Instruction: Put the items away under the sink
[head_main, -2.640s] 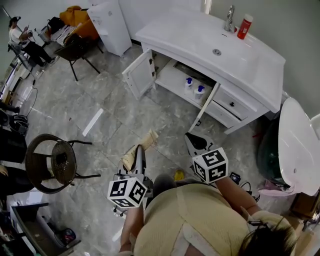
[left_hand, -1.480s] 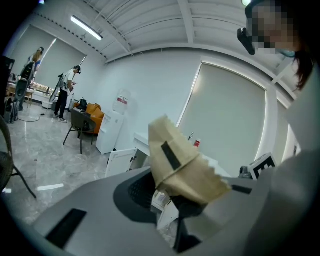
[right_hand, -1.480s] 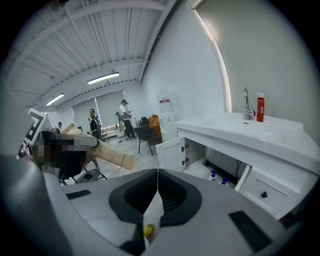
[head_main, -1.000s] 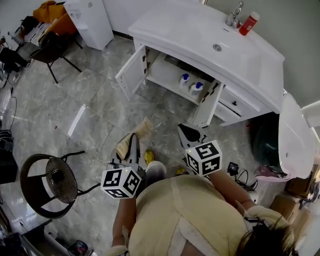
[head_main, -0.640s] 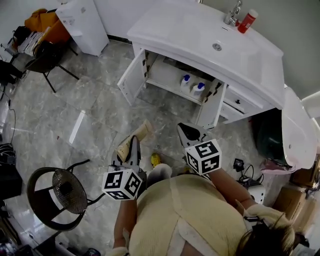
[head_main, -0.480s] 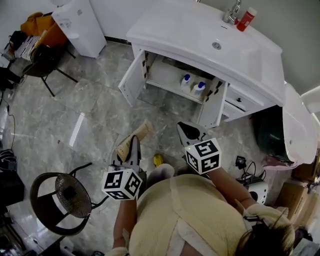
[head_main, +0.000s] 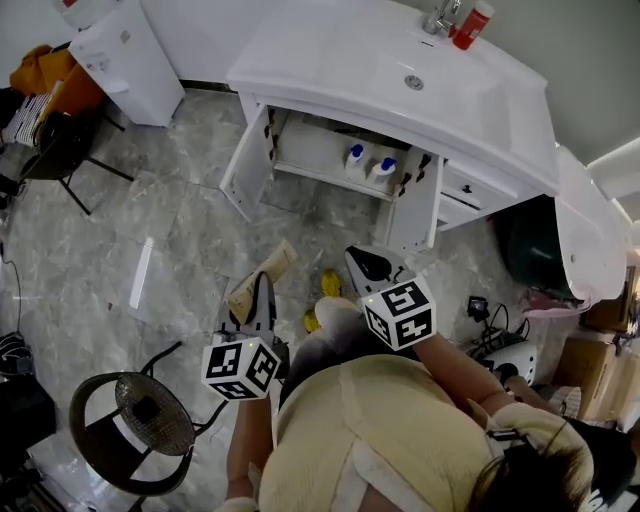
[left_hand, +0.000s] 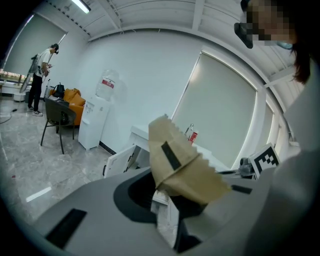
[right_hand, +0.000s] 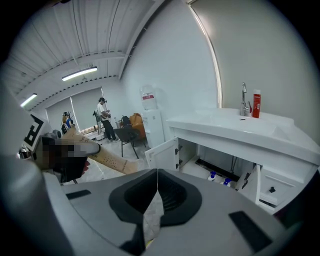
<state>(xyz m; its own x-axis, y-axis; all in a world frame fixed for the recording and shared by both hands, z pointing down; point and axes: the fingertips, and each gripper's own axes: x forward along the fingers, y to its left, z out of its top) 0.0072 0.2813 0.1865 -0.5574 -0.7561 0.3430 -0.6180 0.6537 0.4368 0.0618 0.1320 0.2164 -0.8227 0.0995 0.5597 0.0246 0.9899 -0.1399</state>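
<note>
Bag's nearly at the sink cabinet

Head view: open cabinet (head_main: 300, 150) sits closer than a moment ago. Left gripper view: left gripper (left_hand: 167, 210) clamps the brown paper bag (left_hand: 175, 160). Right gripper view: right gripper (right_hand: 157, 197) pinched closed, empty. Stowing's probably next.

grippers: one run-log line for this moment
left gripper: shut on paper bag | right gripper: shut, empty | cabinet doors: open
</note>
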